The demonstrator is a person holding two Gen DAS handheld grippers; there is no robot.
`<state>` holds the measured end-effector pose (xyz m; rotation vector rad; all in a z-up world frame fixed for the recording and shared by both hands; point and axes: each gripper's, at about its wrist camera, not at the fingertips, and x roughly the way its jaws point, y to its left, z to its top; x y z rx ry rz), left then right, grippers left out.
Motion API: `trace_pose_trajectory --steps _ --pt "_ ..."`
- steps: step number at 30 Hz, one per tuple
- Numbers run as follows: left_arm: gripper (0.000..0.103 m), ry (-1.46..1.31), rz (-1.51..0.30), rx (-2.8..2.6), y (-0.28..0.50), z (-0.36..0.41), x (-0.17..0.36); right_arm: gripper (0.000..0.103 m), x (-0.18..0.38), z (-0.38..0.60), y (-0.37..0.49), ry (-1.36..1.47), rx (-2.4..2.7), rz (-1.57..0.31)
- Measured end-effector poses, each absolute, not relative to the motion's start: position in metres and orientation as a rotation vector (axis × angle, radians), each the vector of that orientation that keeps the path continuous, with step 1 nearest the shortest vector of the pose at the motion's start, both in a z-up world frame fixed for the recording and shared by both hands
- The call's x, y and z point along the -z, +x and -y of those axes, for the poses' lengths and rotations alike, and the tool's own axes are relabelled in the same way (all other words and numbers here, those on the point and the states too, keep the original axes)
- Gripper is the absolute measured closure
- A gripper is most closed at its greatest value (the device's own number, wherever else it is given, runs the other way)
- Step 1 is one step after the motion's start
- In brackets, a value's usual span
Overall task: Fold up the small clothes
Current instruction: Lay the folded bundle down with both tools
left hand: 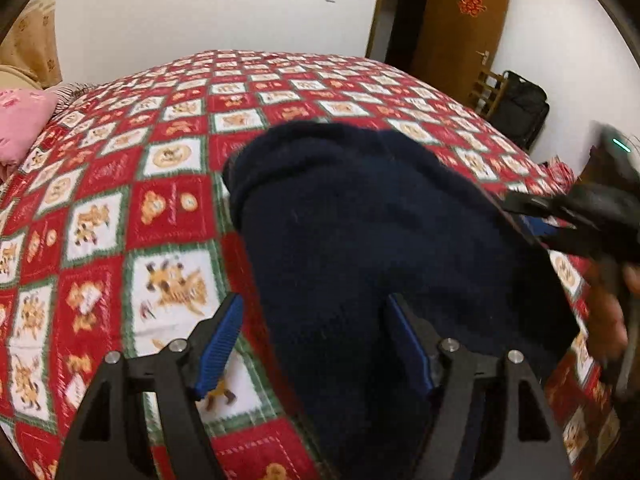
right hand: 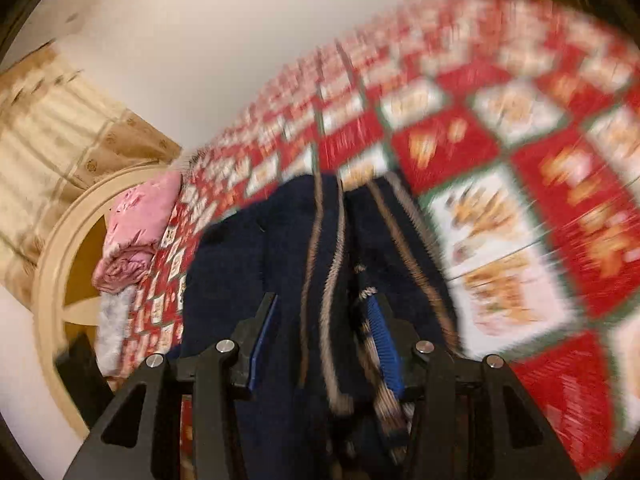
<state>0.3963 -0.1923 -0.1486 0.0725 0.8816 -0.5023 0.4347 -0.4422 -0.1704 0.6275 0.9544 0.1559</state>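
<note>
A dark navy knitted garment [left hand: 372, 232] lies bunched on the bed's red, white and green patterned quilt [left hand: 132, 184]. My left gripper [left hand: 316, 312] is open; its right finger rests on the cloth and its left finger is over the quilt. My right gripper [left hand: 532, 220] shows at the garment's right edge, where its fingers pinch the cloth. In the blurred right wrist view the garment [right hand: 280, 264], with tan striped trim, runs between the fingers of my right gripper [right hand: 324, 308], which look closed in on it.
A pink pillow [left hand: 20, 120] lies at the bed's left end by a cream headboard [right hand: 52, 272]. A brown door [left hand: 460, 28] and a black bag [left hand: 520, 108] stand beyond the bed's far right corner. White walls are behind.
</note>
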Motion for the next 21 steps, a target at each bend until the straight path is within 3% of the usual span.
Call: trace_pose_trajectory --steps 3,6,8,12,14,15,21 --pt "0.026 0.081 -0.882 0.520 0.389 0.196 0.153 0.094 0.159 0.438 0.424 0.566 -0.126 -0.887" --pt "0.023 0.107 -0.829 0.534 0.379 0.203 0.146 0.094 0.142 0.443 0.405 0.513 -0.075 -0.810" --pt "0.015 0.133 -0.823 0.561 0.374 0.212 0.147 0.094 0.152 0.451 0.406 0.500 -0.026 -0.839" --pt "0.015 0.182 -0.864 0.556 0.373 0.230 0.161 0.093 0.181 0.462 0.411 0.484 0.009 -0.900" --pt "0.015 0.170 -0.876 0.546 0.371 0.228 0.163 0.077 0.177 0.465 0.410 0.475 0.017 -0.889" --pt "0.015 0.156 -0.889 0.561 0.369 0.225 0.164 0.061 0.172 0.468 0.409 0.460 0.051 -0.881" --pt "0.015 0.152 -0.886 0.557 0.359 0.215 0.160 0.059 0.115 0.451 0.424 0.340 0.001 -0.740"
